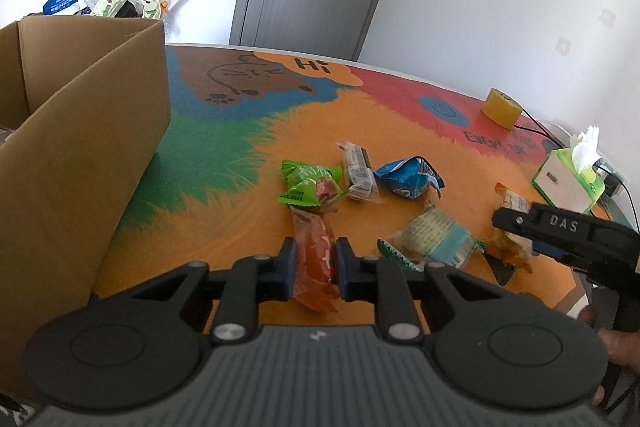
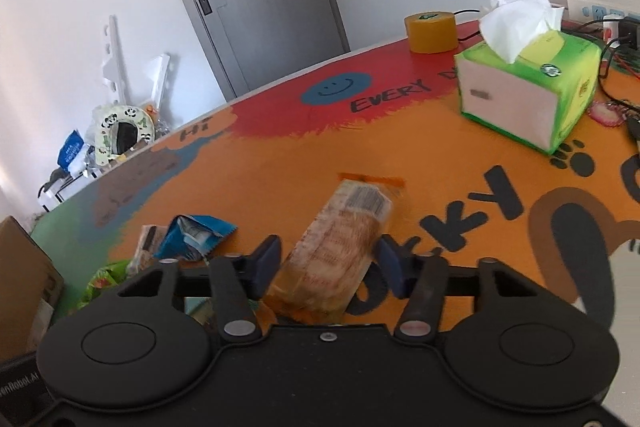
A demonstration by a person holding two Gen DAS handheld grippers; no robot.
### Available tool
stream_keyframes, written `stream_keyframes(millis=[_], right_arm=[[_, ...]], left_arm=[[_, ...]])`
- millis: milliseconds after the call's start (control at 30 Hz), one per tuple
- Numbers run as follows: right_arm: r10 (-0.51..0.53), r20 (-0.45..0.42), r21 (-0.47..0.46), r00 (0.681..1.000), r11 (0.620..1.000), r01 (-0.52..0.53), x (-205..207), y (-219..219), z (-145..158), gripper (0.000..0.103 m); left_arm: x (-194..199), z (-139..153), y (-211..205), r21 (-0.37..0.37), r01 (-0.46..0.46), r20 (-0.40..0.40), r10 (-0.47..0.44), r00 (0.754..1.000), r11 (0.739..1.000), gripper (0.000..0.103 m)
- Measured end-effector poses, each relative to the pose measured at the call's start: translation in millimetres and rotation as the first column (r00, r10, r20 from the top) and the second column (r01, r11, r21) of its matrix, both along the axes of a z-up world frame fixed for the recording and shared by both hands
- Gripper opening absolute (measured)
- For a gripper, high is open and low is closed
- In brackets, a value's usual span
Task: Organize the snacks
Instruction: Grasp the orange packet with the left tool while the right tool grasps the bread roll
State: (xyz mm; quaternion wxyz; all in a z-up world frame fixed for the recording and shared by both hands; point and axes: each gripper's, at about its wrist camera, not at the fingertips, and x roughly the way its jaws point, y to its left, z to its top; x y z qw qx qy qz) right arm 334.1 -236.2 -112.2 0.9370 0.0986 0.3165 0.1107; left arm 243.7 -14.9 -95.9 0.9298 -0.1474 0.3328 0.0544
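Most of the sorting is still ahead of you: green, blue and pale packets lie loose on the counter right of the cardboard box. Your left gripper, tilted down, pinches the red packet. Your right gripper straddles the biscuit packet, farthest from the box, fingers seemingly just short of gripping.
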Motion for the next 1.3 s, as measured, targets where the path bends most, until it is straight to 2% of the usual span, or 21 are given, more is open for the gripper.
stream_keyframes(millis=[367,700,867,967,1133,1200,1267,1300], right_arm=[[0.011,-0.016,0.010,1.000,1.000,-0.011,-32,-23,4,0.035],[0.011,-0.015,-0.003,1.000,1.000,-0.011,-61,-30,4,0.034],[0.005,-0.013,-0.038,1.000,0.999,-0.005,-58,-27,3,0.038],[0.011,-0.005,-0.056,1.000,0.998,-0.012,-54,-21,2,0.049],[0.013,0.018,-0.083,1.000,0.996,-0.011,-49,-14,-1,0.052],[0.007,0.025,-0.084,1.000,0.996,-0.005,-48,-13,-1,0.050],[0.001,0.027,-0.089,1.000,0.996,0.002,-48,-14,-1,0.037],[0.002,0.024,-0.075,1.000,0.997,-0.001,-49,-15,-1,0.036]], left_arm=[[-12,0,-5,0.001,0.005,0.008,-0.005,1.000,1.000,0.018],[-25,5,-8,0.000,0.041,0.030,-0.041,0.999,0.999,0.018],[-25,1,-9,0.014,0.036,0.006,-0.036,0.999,0.999,0.019],[-24,1,-10,0.027,0.033,0.007,-0.033,0.999,0.999,0.019],[-23,-2,-14,0.055,0.043,0.000,-0.043,0.999,0.998,0.020],[-23,-3,-15,0.067,0.048,0.000,-0.048,0.999,0.997,0.020],[-23,-3,-16,0.071,0.050,-0.001,-0.050,0.999,0.996,0.020],[-23,-2,-15,0.068,0.051,0.000,-0.051,0.999,0.996,0.019]])
